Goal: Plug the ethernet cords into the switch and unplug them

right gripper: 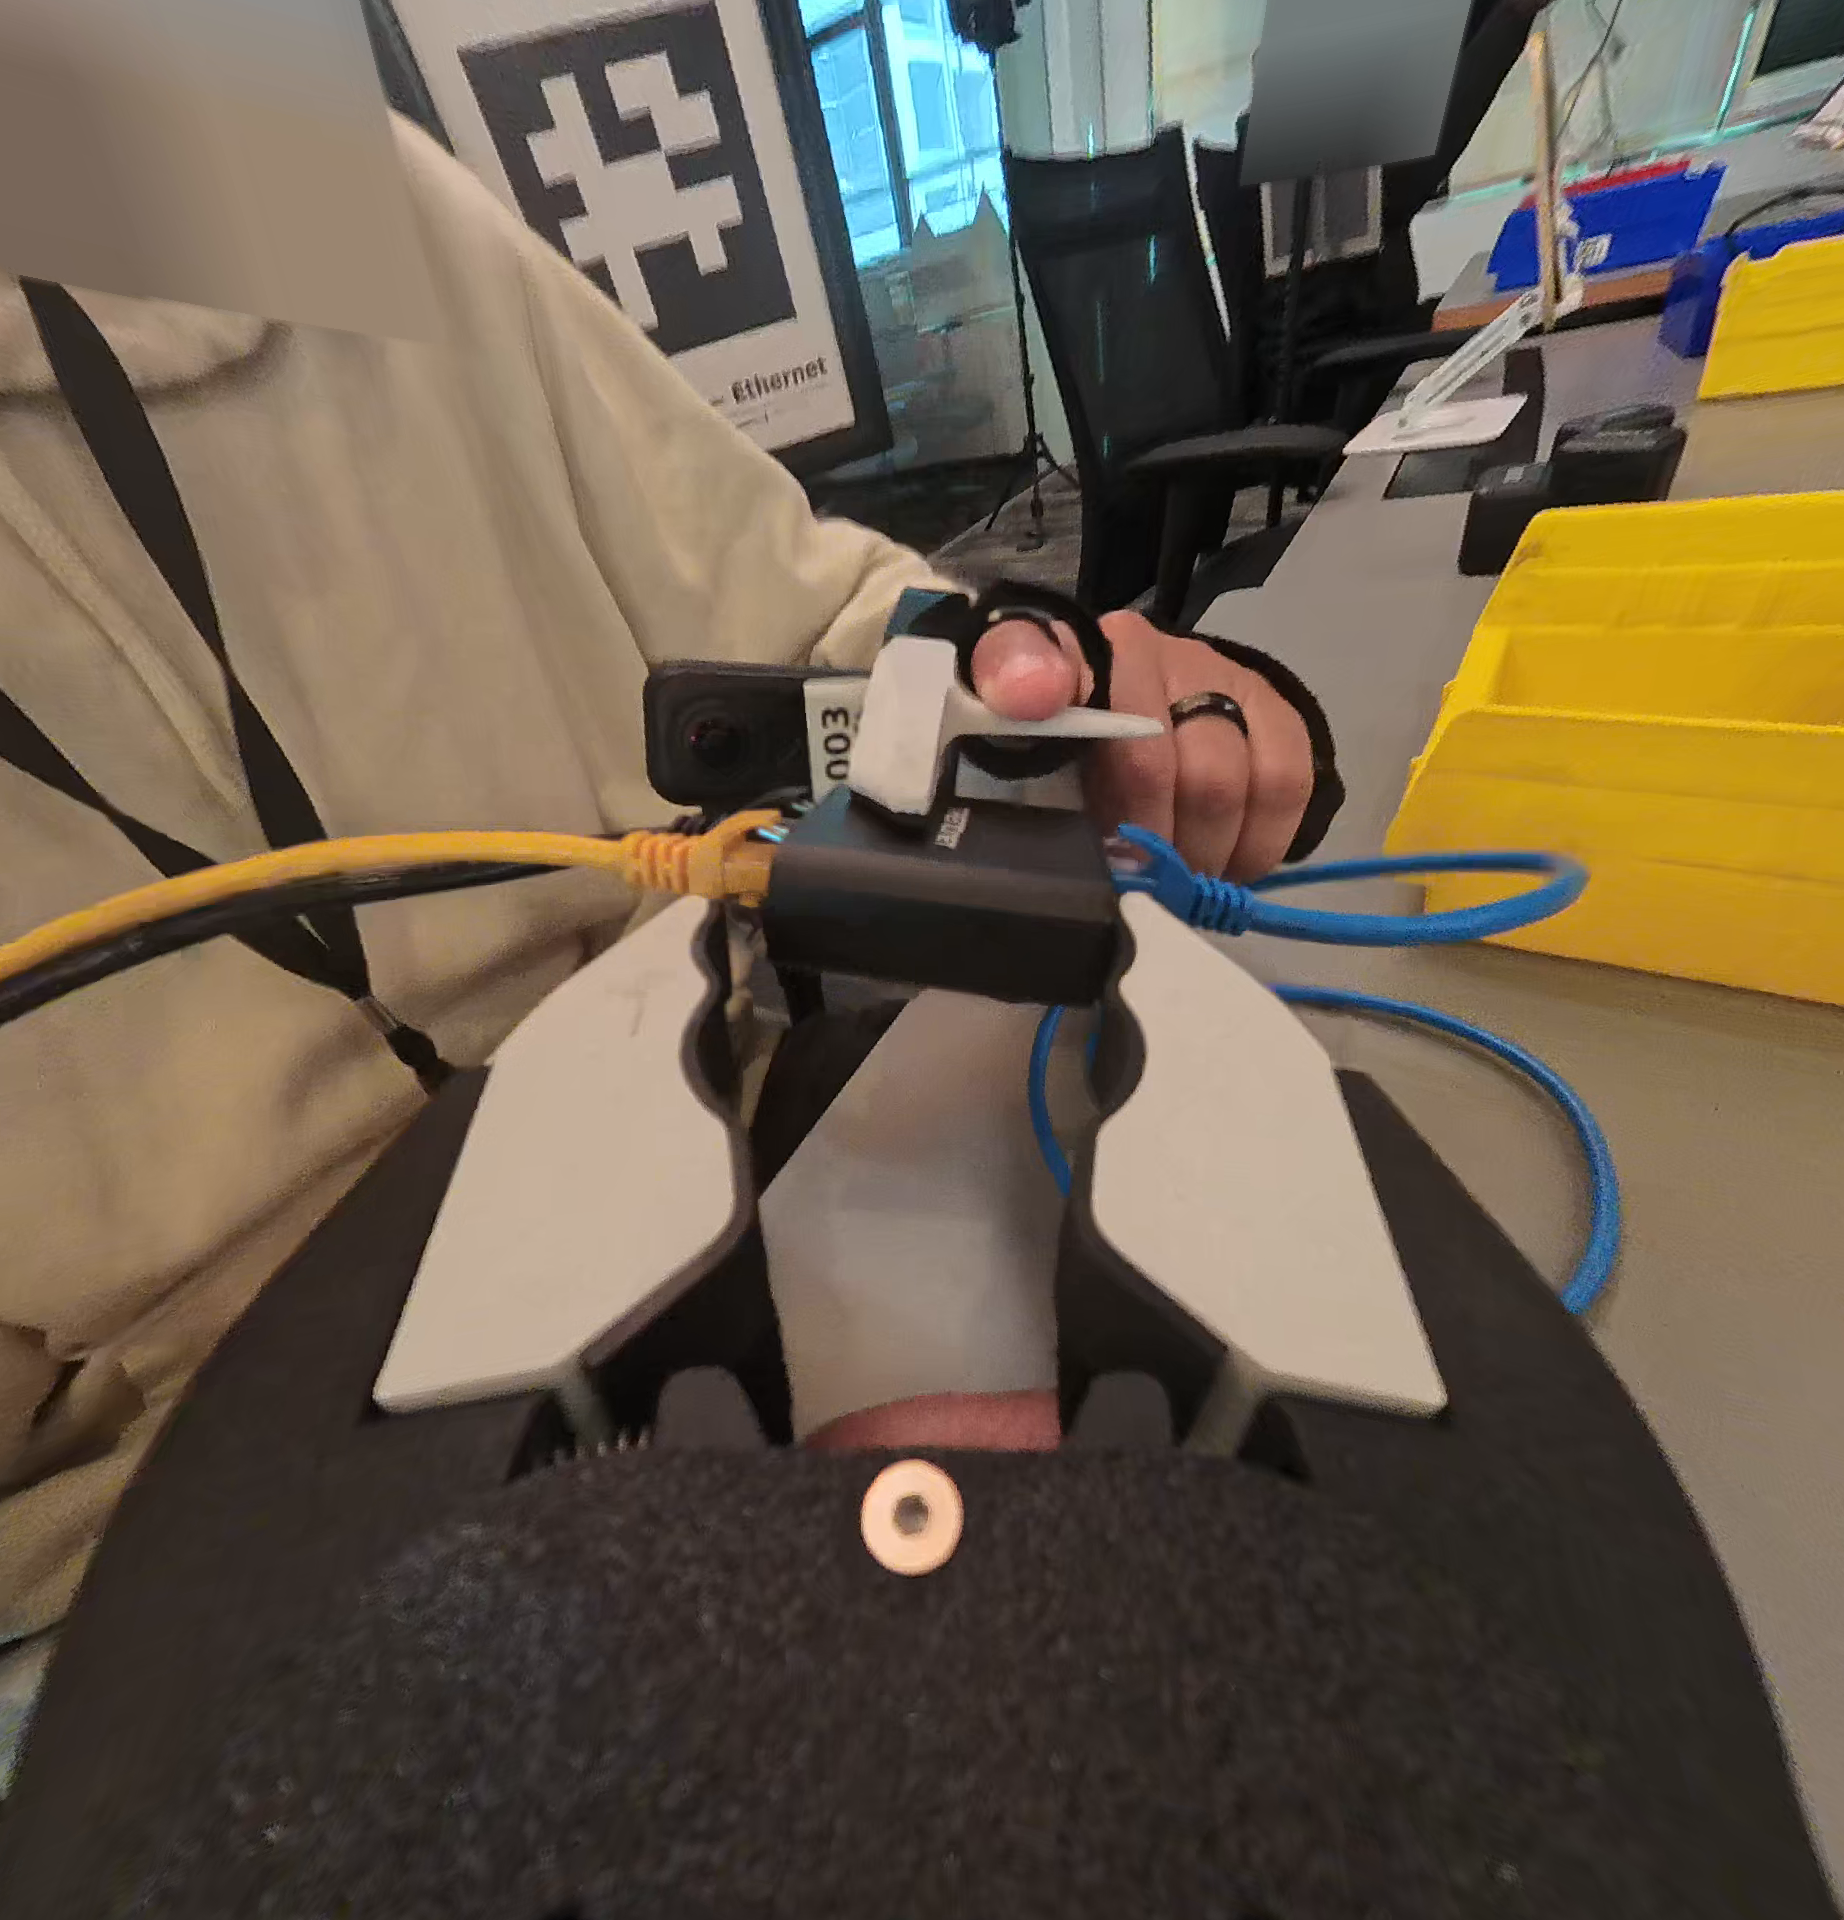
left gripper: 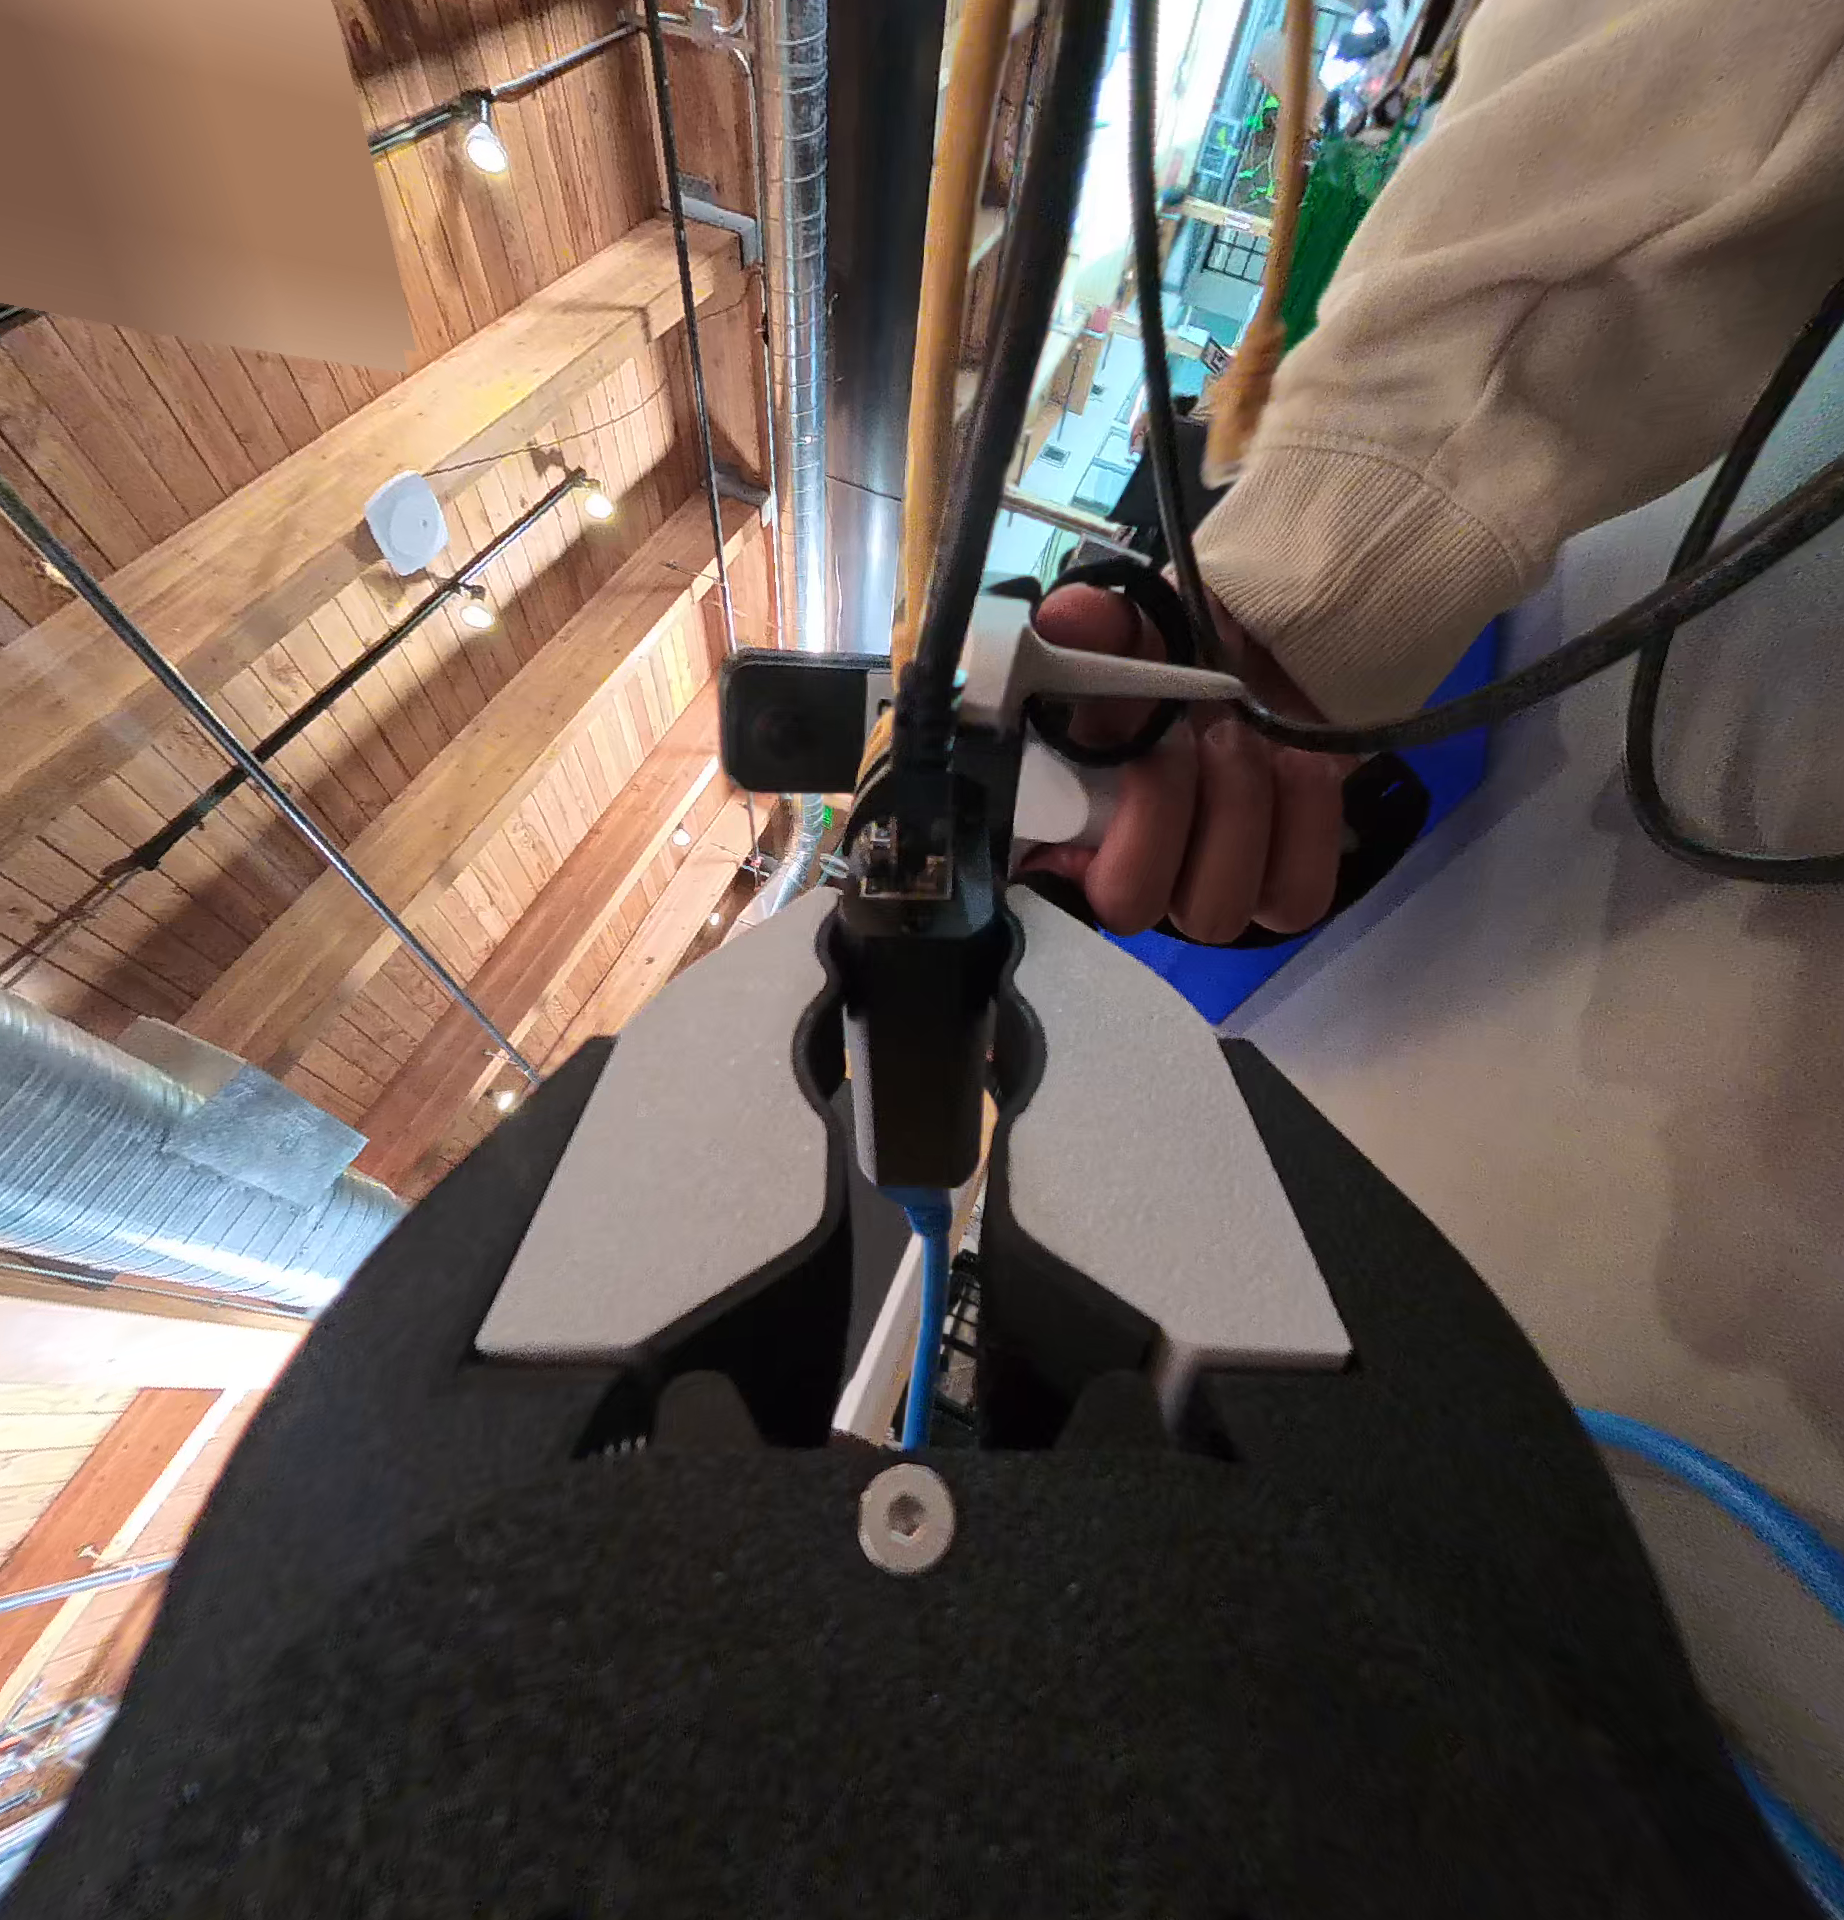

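Fingers (left gripper: 731,1132) of the left gripper (left gripper: 918,997) are clamped on the black switch (left gripper: 913,1039), seen end-on in the left wrist view, pinched between the grey pads near their tips. Black cord (left gripper: 985,499) sits plugged into the top port, running up and away; yellow cord (left gripper: 944,343) runs alongside it. Blue cord (left gripper: 923,1340) exits the switch's near end, down between the fingers. Beyond: the person's hand (left gripper: 1198,821) in a cream sleeve (left gripper: 1500,343), gripping the right gripper's handle. This camera is tilted up at wood ceiling and silver duct (left gripper: 107,1153).

Right wrist view: right gripper (right gripper: 918,966) has its fingers (right gripper: 606,1153) set apart, either side of the switch (right gripper: 944,904), tips just beside its ends; can't tell if they actually touch it. The switch lies crosswise, held from behind by the left gripper's grey finger (right gripper: 907,743) and the person's hand (right gripper: 1198,727). Yellow cord (right gripper: 679,862) is plugged in on the left end, black cord (right gripper: 222,925) under it. Blue cord (right gripper: 1209,899) plugged on the right end, looping onto the grey desk (right gripper: 1676,1195). Yellow bins (right gripper: 1666,727) at right.
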Available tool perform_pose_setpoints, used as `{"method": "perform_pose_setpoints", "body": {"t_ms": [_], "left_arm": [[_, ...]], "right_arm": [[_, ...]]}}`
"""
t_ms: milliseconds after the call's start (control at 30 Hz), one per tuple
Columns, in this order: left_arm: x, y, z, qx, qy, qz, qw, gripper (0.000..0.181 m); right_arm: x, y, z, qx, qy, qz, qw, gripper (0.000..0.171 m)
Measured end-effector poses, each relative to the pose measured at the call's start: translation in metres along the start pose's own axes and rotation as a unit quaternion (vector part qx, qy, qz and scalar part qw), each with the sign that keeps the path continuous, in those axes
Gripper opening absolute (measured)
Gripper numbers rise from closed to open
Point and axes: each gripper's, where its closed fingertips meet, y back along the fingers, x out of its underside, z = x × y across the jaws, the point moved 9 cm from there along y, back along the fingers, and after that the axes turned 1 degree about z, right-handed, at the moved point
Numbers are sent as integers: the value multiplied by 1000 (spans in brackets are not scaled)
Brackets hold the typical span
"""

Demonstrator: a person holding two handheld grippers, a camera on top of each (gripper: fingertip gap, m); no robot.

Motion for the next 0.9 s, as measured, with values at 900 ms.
{"method": "perform_pose_setpoints", "body": {"t_ms": [900], "left_arm": [[-2, -4, -9, 4, -18, 68, 998, 23]], "right_arm": [[-4, 10, 9, 63, -51, 23, 996, 57]]}}
